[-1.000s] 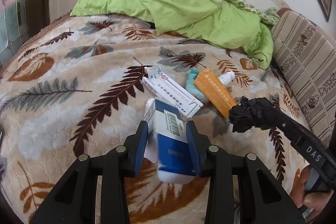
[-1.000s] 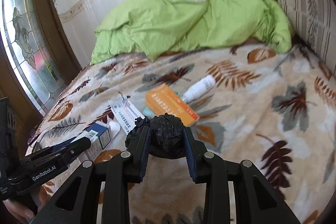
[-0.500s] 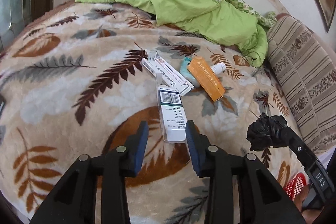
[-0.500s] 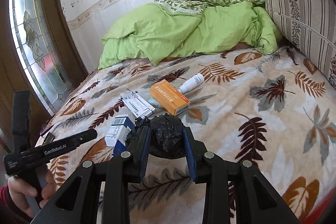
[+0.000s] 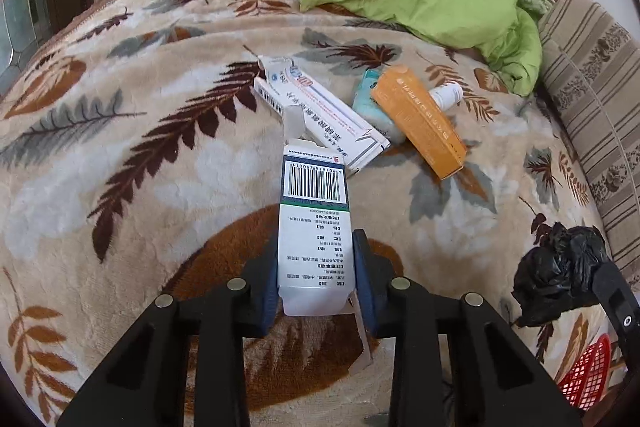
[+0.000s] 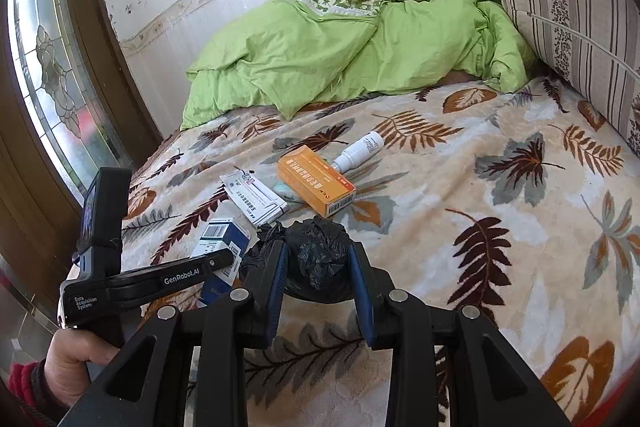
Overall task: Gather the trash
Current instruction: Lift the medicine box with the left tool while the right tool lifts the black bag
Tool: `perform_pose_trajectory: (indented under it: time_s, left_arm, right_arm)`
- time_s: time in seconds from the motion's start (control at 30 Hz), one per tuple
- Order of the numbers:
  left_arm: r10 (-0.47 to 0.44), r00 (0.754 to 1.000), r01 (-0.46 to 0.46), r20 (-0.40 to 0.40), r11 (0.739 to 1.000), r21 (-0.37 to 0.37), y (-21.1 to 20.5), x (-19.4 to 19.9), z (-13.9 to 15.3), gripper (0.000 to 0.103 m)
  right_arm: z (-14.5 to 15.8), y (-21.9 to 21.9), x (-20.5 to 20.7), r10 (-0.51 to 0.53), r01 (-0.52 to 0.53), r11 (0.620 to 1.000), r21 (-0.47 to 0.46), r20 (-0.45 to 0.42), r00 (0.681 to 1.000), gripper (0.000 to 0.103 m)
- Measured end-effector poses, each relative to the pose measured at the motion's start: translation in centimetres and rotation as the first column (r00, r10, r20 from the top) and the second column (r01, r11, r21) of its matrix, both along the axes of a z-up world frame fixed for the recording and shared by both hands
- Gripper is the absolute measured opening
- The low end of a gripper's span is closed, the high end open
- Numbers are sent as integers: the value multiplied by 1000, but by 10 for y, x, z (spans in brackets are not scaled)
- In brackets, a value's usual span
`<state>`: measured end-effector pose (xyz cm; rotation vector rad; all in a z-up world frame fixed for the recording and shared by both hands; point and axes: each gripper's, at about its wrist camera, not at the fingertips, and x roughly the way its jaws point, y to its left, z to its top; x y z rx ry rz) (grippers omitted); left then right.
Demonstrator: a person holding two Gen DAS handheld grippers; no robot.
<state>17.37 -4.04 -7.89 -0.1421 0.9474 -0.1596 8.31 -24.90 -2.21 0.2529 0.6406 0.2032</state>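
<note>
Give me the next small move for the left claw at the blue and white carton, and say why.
Probably finish closing, then lift. The left claw is closing with the blue and white cardboard carton between its pads, its far end on the leaf-patterned blanket. The right claw already grips the crumpled black plastic bag, and a red mesh basket shows beside the bed.

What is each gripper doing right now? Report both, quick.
Left gripper: jaws closing on the blue-and-white barcode box between them.
Right gripper: shut on the crumpled black plastic bag.

Left tool [image 5: 315, 279] closing around a box, right tool [image 6: 318, 269] clamped on a bag
</note>
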Motion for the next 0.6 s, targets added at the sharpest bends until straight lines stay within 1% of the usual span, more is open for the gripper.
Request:
perform_pose_trajectory:
  time_s: [0.07,0.2,0.27,0.43,0.6]
  left_arm:
    - [0,999,-1,36,1000,21,-1,-7,5,31]
    - [-6,995,2,103,999,35,0,-26,17,31]
    - [-14,990,6,137,998,55,-1,-34,23,31]
    - [-44,974,11,224,989,147,-12,-47,34,31]
    - [-73,961,19,268,980,199,-22,-52,40,31]
  right_arm:
    - [0,1,0,0,0,1000,0,5,1000,33]
    - [2,2,-1,-7,7,1000,-5,16,1000,33]
    - [2,1,-1,-17,17,1000,-9,20,1000,33]
    - [2,-7,1,-44,44,999,4,9,999,33]
    - [0,-11,2,-58,58,998,8,0,998,33]
